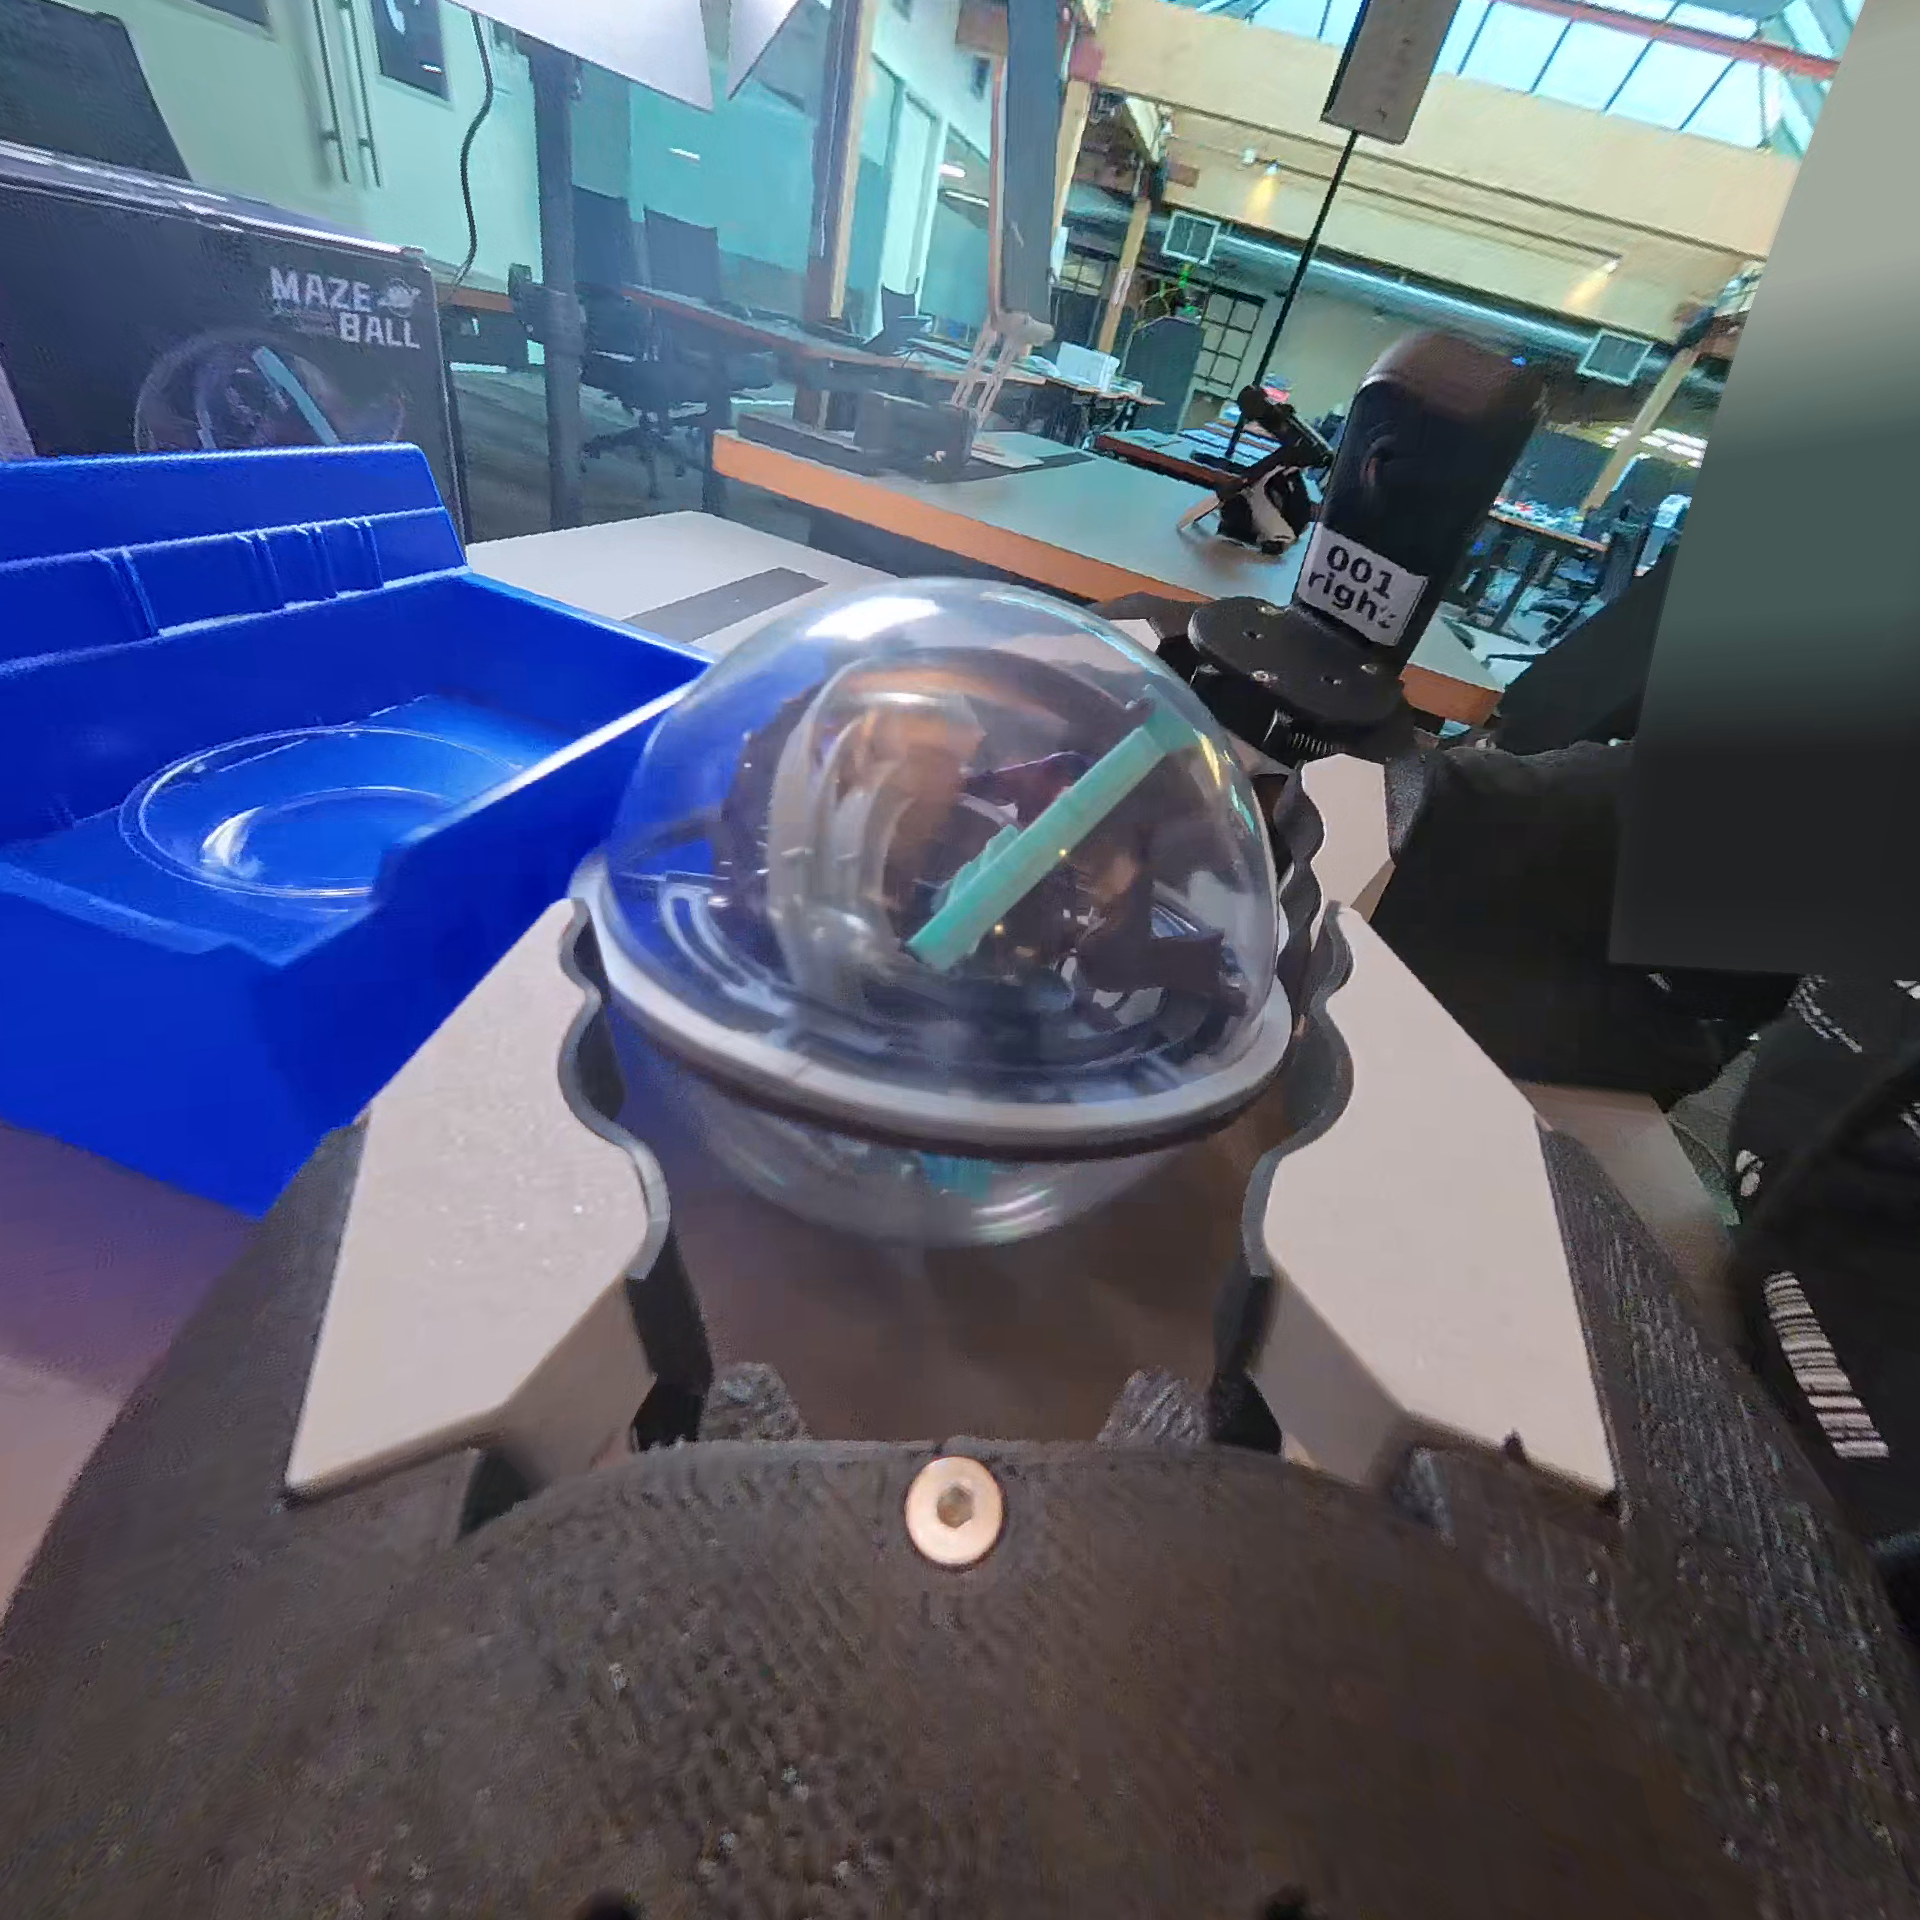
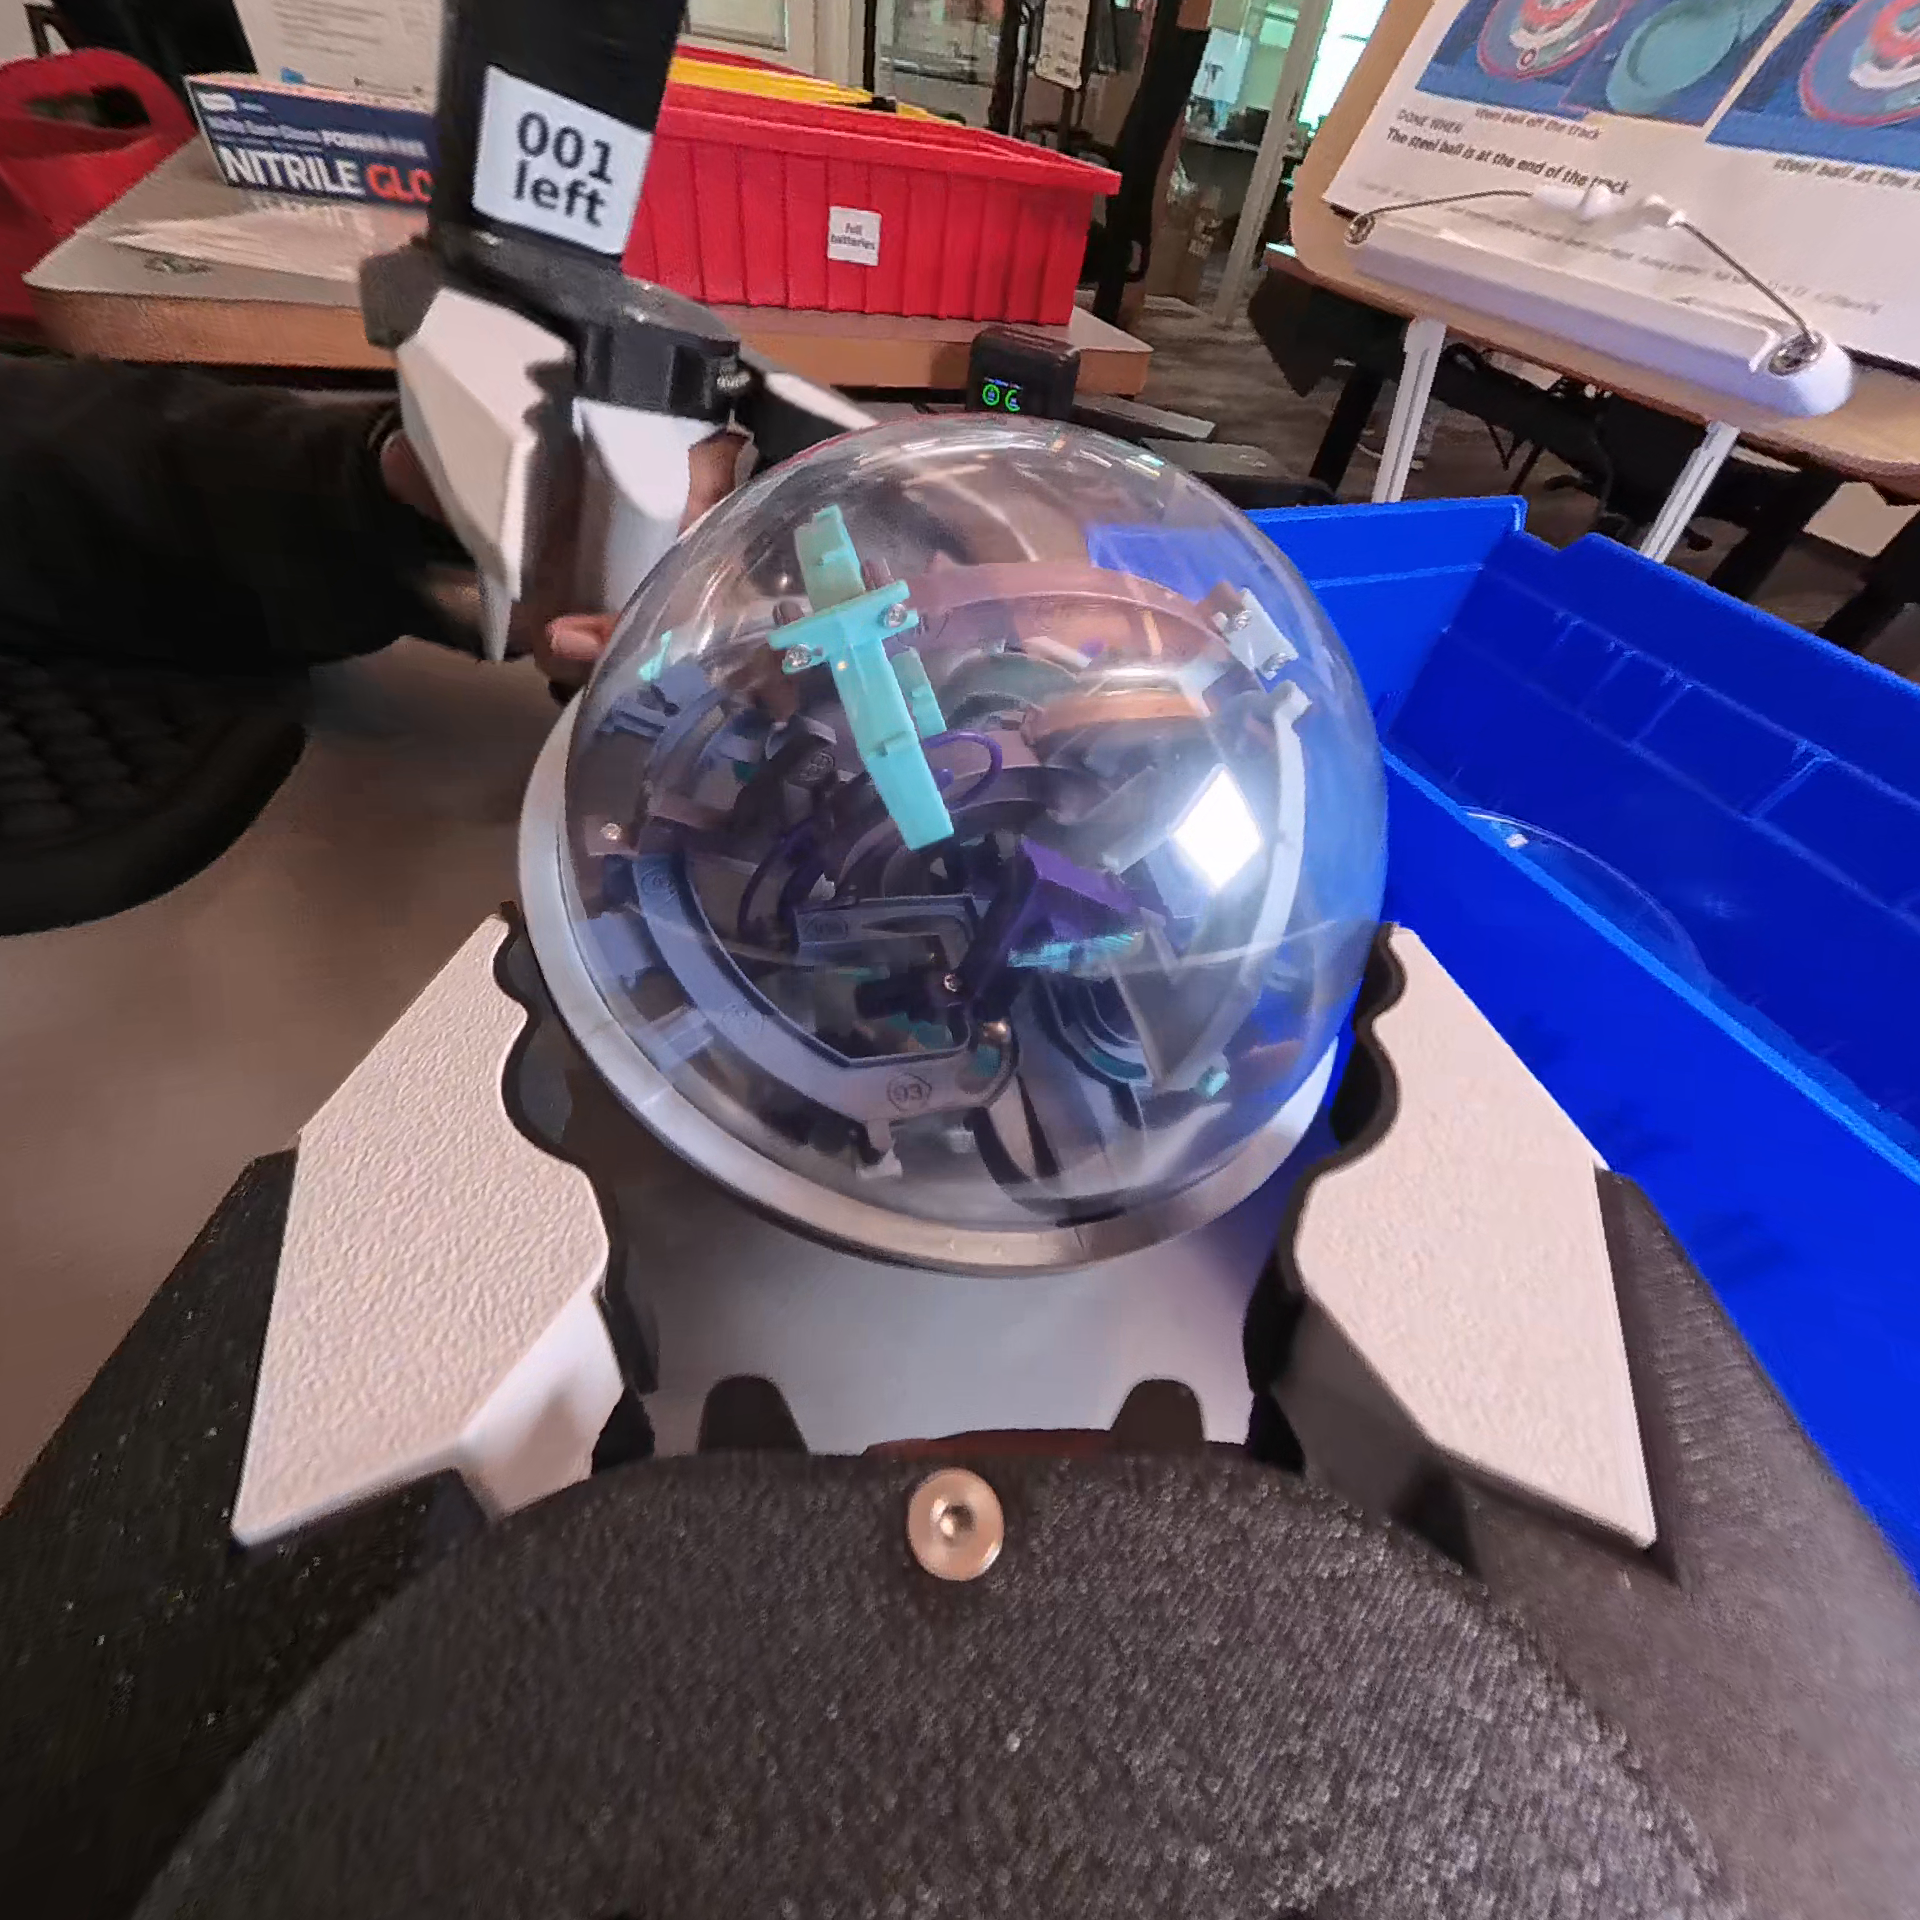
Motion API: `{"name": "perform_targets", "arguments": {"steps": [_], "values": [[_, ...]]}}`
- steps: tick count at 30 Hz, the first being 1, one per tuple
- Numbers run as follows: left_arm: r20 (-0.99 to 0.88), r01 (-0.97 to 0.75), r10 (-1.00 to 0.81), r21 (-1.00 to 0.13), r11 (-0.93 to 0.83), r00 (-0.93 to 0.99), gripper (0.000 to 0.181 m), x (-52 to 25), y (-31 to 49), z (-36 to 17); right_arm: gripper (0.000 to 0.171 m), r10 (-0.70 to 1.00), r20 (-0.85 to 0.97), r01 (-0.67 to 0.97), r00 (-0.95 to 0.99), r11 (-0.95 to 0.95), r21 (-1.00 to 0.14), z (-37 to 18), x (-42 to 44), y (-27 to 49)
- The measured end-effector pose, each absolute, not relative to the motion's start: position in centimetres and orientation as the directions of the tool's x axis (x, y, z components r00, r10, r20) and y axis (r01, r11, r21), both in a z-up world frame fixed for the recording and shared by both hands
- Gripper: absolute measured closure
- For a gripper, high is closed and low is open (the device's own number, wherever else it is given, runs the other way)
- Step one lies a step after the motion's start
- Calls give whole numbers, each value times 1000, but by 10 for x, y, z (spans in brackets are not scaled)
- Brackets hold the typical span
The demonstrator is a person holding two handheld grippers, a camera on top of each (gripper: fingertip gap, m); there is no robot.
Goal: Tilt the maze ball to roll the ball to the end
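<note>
The maze ball (image 1: 935, 883) is a clear sphere with a grey equator ring and grey, purple and teal tracks inside. It is held between both grippers from opposite sides, above the table. My left gripper (image 1: 945, 1049) is shut on its lower half, with the ring tilted down to the right. My right gripper (image 2: 951, 997) is shut on the ball (image 2: 956, 831) too, ring tilted. The right gripper's body (image 1: 1382, 582) shows behind the ball, and the left gripper's body (image 2: 540, 312) likewise. I cannot pick out the small steel ball inside for certain.
A blue bin (image 1: 260, 1039) with a clear dish (image 1: 312, 821) sits close beside the ball; it also shows in the right wrist view (image 2: 1662, 831). The toy's dark box (image 1: 229, 343) stands behind it. A red bin (image 2: 862, 218), glove box (image 2: 312, 145) and instruction board (image 2: 1610, 125) stand farther off.
</note>
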State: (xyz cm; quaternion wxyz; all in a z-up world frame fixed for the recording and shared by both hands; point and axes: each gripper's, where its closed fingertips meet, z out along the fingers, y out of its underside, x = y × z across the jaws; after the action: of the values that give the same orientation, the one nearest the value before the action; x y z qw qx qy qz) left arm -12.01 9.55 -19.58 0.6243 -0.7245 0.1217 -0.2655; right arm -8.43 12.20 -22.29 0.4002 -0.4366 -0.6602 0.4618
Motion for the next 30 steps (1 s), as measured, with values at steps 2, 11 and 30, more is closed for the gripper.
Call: {"name": "perform_targets", "arguments": {"steps": [2, 11, 30], "values": [[228, 144, -498, -969, -201, 837, 49, -115, 101, -201, 23, 950, 126, 204, -285, 188, -961, -222, -86, 120], [289, 205, -561, -956, -209, 776, 52, -120, 101, -206, 29, 923, 133, 122, -360, 188, -975, -206, -74, 113], [309, 216, -632, -951, -222, 711, 69, -123, 95, -213, 24, 896, 49, 201, -440, 152, -968, -224, -63, 125]]}}
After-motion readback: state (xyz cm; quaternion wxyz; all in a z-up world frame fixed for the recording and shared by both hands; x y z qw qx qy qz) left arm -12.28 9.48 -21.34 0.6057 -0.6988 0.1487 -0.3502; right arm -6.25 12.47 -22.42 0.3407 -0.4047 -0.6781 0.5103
